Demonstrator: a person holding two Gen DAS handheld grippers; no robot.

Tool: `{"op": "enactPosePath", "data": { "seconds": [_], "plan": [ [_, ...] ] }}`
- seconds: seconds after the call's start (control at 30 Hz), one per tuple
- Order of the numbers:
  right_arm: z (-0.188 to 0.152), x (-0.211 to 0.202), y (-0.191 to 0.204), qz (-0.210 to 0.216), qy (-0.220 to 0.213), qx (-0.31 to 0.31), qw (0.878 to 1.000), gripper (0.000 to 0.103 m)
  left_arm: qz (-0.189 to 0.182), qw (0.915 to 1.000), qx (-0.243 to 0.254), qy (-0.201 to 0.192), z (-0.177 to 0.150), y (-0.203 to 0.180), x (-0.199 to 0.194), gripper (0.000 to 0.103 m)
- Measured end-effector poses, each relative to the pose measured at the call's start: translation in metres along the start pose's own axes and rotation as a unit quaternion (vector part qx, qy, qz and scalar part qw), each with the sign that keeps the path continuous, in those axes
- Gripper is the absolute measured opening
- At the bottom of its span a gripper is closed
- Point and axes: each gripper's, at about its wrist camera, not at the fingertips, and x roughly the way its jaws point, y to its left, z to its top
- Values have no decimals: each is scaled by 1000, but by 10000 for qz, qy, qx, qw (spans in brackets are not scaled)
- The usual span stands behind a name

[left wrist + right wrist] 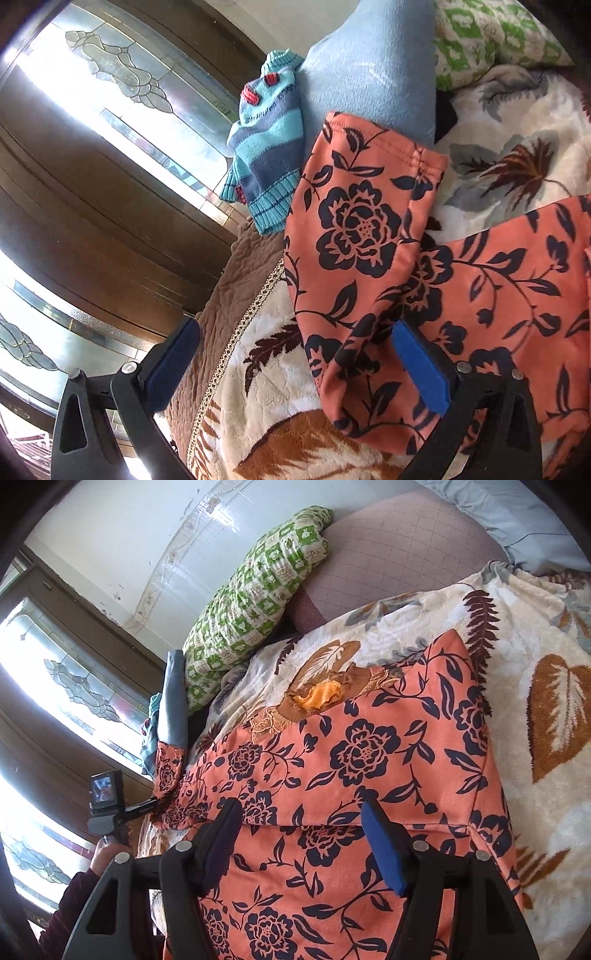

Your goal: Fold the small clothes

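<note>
An orange garment with dark blue flowers [369, 760] lies spread on a leaf-patterned blanket [546, 657]. Its sleeve [354, 229] lies stretched out in the left wrist view, with the body of the garment [517, 280] to the right. My left gripper [295, 365] is open and empty, its fingers astride the sleeve's near end, just above it. My right gripper [299, 834] is open and empty over the garment's lower part, where a fold edge runs across. The left gripper also shows in the right wrist view [122, 812], at the sleeve's end.
A striped turquoise and blue knit [266, 147] and a light blue cloth [373, 62] lie beyond the sleeve. A green-patterned pillow [255, 602] and a pink quilted cushion [388, 568] lie at the head of the bed. A leaded-glass window [122, 81] is on the left.
</note>
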Motion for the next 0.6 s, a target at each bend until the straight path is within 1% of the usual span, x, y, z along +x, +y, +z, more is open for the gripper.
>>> {"op": "enactPosePath", "data": {
  "seconds": [0.07,0.13,0.17,0.2,0.23,0.27,0.33,0.4,0.47,0.53,0.6],
  "plan": [
    [4,-4,-4,-3,-62,41,10000,70,-42,9996,4,282,2,-1,20,103],
    [7,-7,-6,-51,-127,43,9999,70,-172,9990,31,409,3,-2,31,92],
    [9,-8,-8,-73,-154,41,9998,70,-256,9986,24,470,3,-2,36,75],
    [10,-8,-9,-77,-165,52,9998,70,-416,9977,-33,542,5,0,40,52],
    [10,-8,-10,-65,-158,65,9998,70,-680,9957,-143,607,6,3,44,39],
    [11,-7,-10,-64,-157,67,9998,70,-934,9931,-269,658,7,6,48,19],
    [11,-7,-9,-133,-212,14,9997,70,-1128,9903,-508,630,7,13,51,15],
    [10,-7,-6,-223,-269,-116,9993,70,-1340,9875,-689,465,9,23,46,11],
    [10,-7,-3,-243,-322,-193,9990,69,-1544,9851,-747,152,10,33,31,11],
    [10,-7,-3,-194,-330,-199,9991,69,-1789,9811,-707,-227,13,39,6,10],
    [10,-7,-2,-184,-349,-198,9990,69,-2113,9735,-677,-557,17,44,-25,10]
  ]
}}
